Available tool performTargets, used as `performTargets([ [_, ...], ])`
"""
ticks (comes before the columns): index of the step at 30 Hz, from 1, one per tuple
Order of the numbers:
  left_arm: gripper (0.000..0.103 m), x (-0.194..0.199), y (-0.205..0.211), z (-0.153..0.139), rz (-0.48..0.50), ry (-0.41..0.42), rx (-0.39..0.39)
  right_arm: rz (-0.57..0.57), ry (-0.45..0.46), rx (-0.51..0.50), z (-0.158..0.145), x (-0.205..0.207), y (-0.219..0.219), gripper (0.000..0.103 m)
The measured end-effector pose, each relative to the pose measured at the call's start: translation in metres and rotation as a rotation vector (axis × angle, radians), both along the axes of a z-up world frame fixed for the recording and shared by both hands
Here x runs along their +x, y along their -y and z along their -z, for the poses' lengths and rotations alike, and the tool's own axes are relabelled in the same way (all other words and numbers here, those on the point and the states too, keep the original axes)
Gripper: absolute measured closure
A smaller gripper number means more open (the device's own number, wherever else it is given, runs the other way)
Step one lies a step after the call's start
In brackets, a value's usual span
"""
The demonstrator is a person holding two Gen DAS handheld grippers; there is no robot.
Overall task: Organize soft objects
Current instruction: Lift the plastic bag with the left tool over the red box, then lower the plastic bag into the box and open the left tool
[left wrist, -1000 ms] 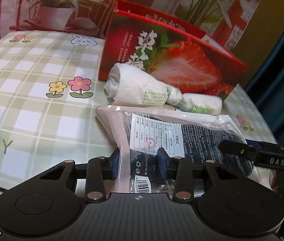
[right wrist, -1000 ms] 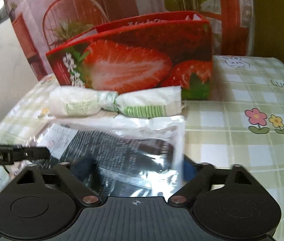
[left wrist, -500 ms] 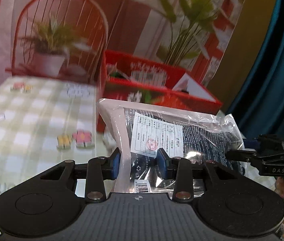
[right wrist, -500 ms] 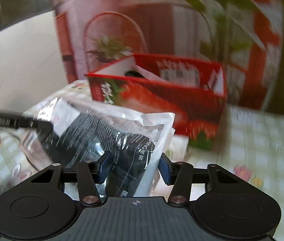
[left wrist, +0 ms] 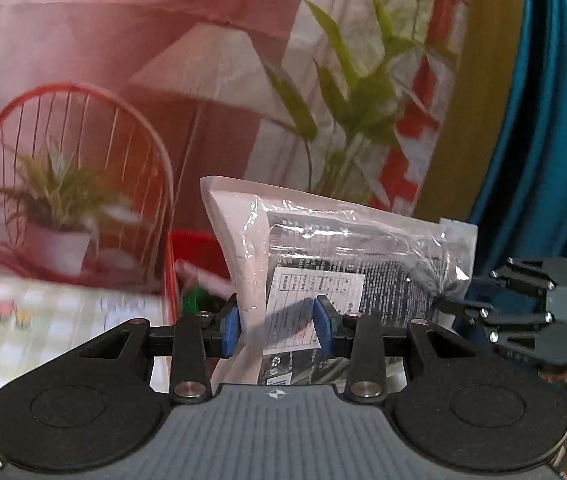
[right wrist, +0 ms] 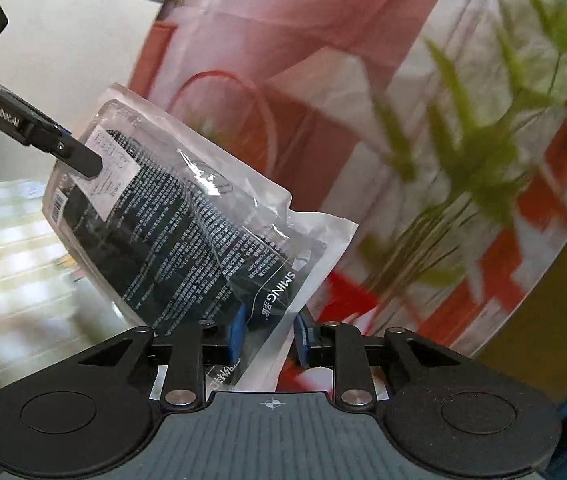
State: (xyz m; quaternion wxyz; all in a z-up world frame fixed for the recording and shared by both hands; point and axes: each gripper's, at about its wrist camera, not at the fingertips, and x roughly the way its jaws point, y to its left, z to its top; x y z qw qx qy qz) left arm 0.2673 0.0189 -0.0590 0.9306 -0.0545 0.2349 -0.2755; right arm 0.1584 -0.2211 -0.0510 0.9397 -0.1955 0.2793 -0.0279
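printed backdrop [left wrist: 95, 40] | checked tablecloth [left wrist: 67, 312] | blue curtain [left wrist: 555, 120]

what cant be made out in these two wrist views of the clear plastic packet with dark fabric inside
- Left wrist view: red box is mostly hidden behind the clear plastic packet of dark fabric; its contents are unreadable.
- Left wrist view: white label print is too small.
- Right wrist view: checked tablecloth is motion-blurred.
- Right wrist view: the packet's lower edge is cut off by the right gripper.

Glossy, crinkled clear-plastic packet [left wrist: 335, 248]; matt black tongs [left wrist: 275, 326].
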Motion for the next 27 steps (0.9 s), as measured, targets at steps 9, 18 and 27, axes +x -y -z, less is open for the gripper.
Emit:
performTargets([
  [9,0.063,0.055,0.032,-0.003,-0.033,0.061,0.08,0.075,0.071,0.006,0.021,0.051,0.035,0.081],
  [18,0.063,0.064,0.041,0.026,-0.02,-0.062,0.128,0.107,-0.031,0.095,0.053,0.062,0.054,0.082],
  [27,0.063,0.074,0.047,0.025,-0.019,-0.129,0.12,0.137,-0.05,0.166,0.065,0.059,0.065,0.082],
])
